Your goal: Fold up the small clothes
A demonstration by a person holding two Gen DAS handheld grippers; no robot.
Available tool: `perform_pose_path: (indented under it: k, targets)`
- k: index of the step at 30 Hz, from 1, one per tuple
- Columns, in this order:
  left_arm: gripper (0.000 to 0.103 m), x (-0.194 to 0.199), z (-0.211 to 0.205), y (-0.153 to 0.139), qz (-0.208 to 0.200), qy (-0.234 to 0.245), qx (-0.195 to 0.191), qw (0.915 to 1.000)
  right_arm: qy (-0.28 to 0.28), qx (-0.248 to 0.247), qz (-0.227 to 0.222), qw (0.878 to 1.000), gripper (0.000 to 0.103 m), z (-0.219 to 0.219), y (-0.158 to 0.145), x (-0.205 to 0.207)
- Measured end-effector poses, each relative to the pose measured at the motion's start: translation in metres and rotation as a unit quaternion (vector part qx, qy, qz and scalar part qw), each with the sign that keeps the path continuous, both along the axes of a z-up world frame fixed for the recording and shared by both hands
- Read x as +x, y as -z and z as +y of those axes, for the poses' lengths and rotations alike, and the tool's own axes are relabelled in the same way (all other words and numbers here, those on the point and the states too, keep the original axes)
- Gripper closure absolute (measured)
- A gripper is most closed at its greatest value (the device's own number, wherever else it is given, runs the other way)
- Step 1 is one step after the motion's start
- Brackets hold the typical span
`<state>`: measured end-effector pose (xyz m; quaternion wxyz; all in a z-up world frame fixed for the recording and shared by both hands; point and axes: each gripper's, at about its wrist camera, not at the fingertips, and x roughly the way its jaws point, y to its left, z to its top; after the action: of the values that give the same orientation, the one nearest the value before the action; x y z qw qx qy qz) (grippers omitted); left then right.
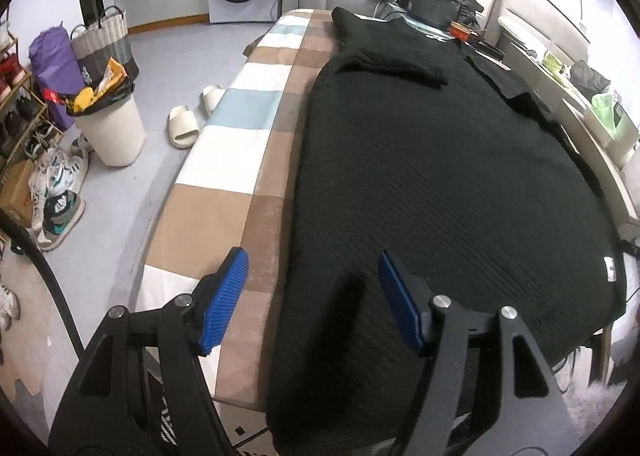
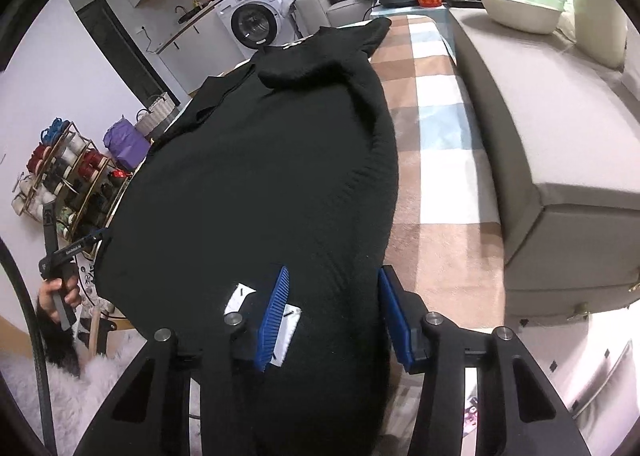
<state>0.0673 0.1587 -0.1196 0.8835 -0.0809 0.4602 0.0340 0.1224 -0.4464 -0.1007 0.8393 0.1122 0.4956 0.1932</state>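
A black knit garment (image 1: pixel 440 176) lies spread flat along a table covered with a checked cloth (image 1: pixel 240 160); its near hem hangs over the table's front edge. My left gripper (image 1: pixel 312 254) hovers open over the garment's near left corner, one pad above the tablecloth and the other above the knit. In the right wrist view the same garment (image 2: pixel 260 176) shows white labels (image 2: pixel 240 296) near its hem. My right gripper (image 2: pixel 334 270) stands open over the near right corner, with black cloth between its pads. At the far left of that view a hand holds the left gripper (image 2: pixel 98 235).
A grey sofa (image 2: pixel 560 160) runs along the table's right side with a white basin (image 2: pixel 520 12) on it. A dark box (image 1: pixel 434 4) and a red bowl (image 1: pixel 460 30) sit at the table's far end. A bin (image 1: pixel 112 128), slippers (image 1: pixel 182 130) and shoes (image 1: pixel 60 184) stand on the floor at left.
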Motion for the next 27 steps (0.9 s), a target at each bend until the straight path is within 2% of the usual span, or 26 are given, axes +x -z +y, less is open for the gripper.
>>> perform_pose_path:
  k: [5, 7, 8, 9, 10, 11, 12, 14, 17, 22, 27]
  targets:
    - [0.038, 0.003, 0.001, 0.008, 0.012, 0.004, -0.02, 0.9997, -0.007, 0.006, 0.007, 1.0, 0.055, -0.003, 0.004, 0.0]
    - [0.049, 0.003, -0.001, 0.007, 0.009, 0.007, -0.03, 0.9995, -0.008, 0.004, 0.006, 1.0, 0.055, -0.003, 0.005, -0.002]
    - [0.058, 0.004, -0.002, 0.007, 0.009, 0.009, -0.031, 0.9994, -0.008, 0.002, 0.005, 1.0, 0.06, -0.002, 0.006, -0.002]
    - [0.069, 0.003, -0.003, 0.008, 0.009, 0.009, -0.029, 0.9995, -0.009, -0.001, 0.003, 1.0, 0.066, -0.001, 0.007, -0.003]
    - [0.075, 0.004, -0.005, 0.008, 0.009, 0.009, -0.026, 0.9996, -0.009, -0.005, -0.003, 1.0, 0.07, 0.0, 0.007, -0.004]
    - [0.087, 0.005, -0.006, 0.008, 0.009, 0.01, -0.025, 0.9996, -0.012, -0.01, -0.008, 1.0, 0.08, 0.003, 0.008, -0.004]
    - [0.095, 0.004, -0.006, 0.008, 0.008, 0.012, -0.033, 0.9994, -0.013, -0.013, -0.013, 1.0, 0.087, 0.004, 0.009, -0.005]
    - [0.096, 0.005, -0.006, 0.008, -0.002, 0.013, -0.047, 0.9988, -0.013, -0.016, -0.035, 0.999, 0.096, 0.008, 0.008, -0.006]
    - [0.096, 0.003, -0.011, -0.002, -0.035, 0.017, -0.055, 0.9977, -0.013, 0.0, -0.076, 0.997, 0.097, 0.012, 0.0, -0.009]
    - [0.096, -0.006, -0.018, -0.031, -0.104, 0.027, -0.07, 0.9918, -0.005, 0.072, -0.152, 0.986, 0.097, 0.005, -0.03, -0.017]
    - [0.096, -0.014, -0.013, -0.051, -0.13, 0.03, -0.092, 0.9868, -0.004, 0.138, -0.19, 0.972, 0.099, -0.01, -0.048, -0.023]
